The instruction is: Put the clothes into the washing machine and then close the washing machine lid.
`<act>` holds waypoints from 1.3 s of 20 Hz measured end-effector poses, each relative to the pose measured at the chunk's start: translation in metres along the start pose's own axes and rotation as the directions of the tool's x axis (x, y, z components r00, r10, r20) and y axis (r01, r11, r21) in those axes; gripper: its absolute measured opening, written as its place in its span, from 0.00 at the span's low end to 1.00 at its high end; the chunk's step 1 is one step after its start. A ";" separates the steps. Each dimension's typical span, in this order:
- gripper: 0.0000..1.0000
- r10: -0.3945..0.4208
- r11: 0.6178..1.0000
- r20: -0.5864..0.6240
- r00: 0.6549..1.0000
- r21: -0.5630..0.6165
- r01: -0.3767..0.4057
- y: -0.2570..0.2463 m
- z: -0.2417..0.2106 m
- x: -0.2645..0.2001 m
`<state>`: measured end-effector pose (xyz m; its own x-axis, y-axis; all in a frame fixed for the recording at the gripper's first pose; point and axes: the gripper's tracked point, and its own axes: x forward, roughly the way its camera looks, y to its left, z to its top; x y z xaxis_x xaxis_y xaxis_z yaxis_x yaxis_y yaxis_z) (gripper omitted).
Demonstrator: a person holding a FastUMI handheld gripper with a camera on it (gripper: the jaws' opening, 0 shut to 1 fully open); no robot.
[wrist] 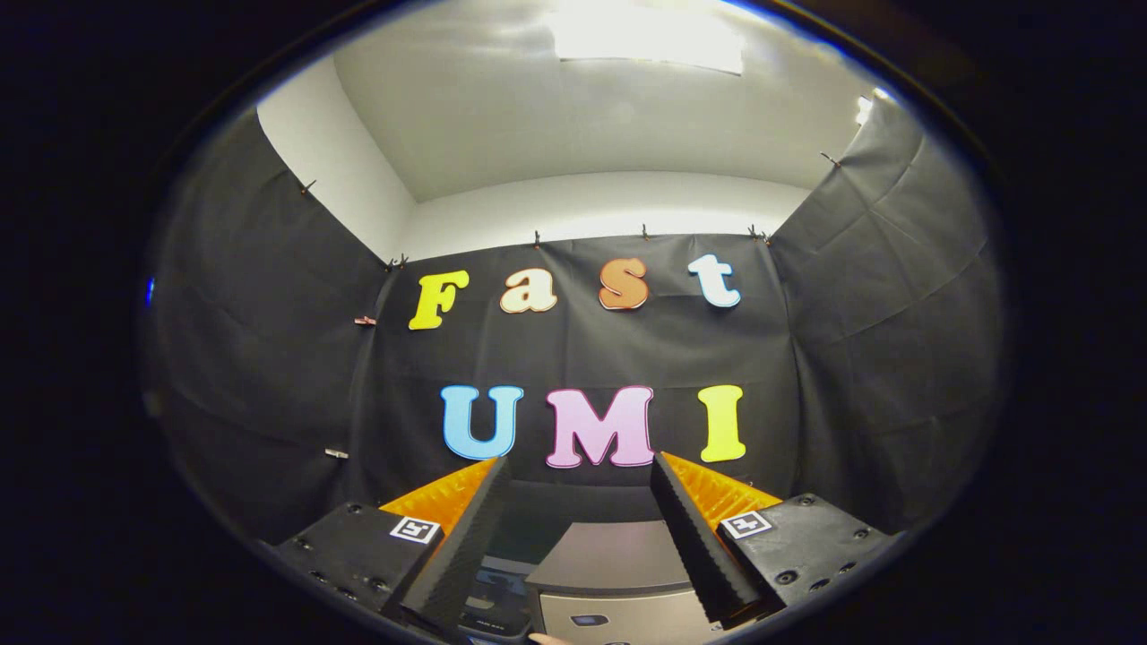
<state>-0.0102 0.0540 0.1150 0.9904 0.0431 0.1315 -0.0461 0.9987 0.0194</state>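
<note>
- The gripper (581, 470) is held up high and looks across the booth.
- Its two fingers (461, 546) stand wide apart, and nothing is between them. It holds nothing.
- Each finger has a ribbed pad on its inner side.
- Low down, between the fingers and a bit beyond them, is the washing machine (609, 582). It is a grey box seen from above.
- The lid (611, 555) is a flat grey top, and I cannot tell if it is fully shut.
- On the front of the machine there is a small dark oval mark (589, 620).
- To the left of the machine, by the left finger, sits a dark panel (497, 605). It is too blurry to tell what it is.
- A tiny bit of a fingertip (548, 639) of a person shows just below the machine.
- Far behind the machine hangs the black cloth wall (269, 358), held up with small clips (360, 320).
- Above the cloth is a white wall (591, 202).
- At the very top is a bright ceiling light (645, 36).
</note>
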 end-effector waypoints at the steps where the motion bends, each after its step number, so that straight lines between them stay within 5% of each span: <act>1: 0.98 -0.013 1.000 0.000 1.000 -0.004 0.013 -0.004 0.001 -0.004; 26: 0.98 -0.011 1.000 0.019 1.000 -0.029 0.012 -0.017 0.007 -0.008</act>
<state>-0.0186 0.0368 0.1209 0.9881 0.0316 0.1502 -0.0307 0.9995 -0.0082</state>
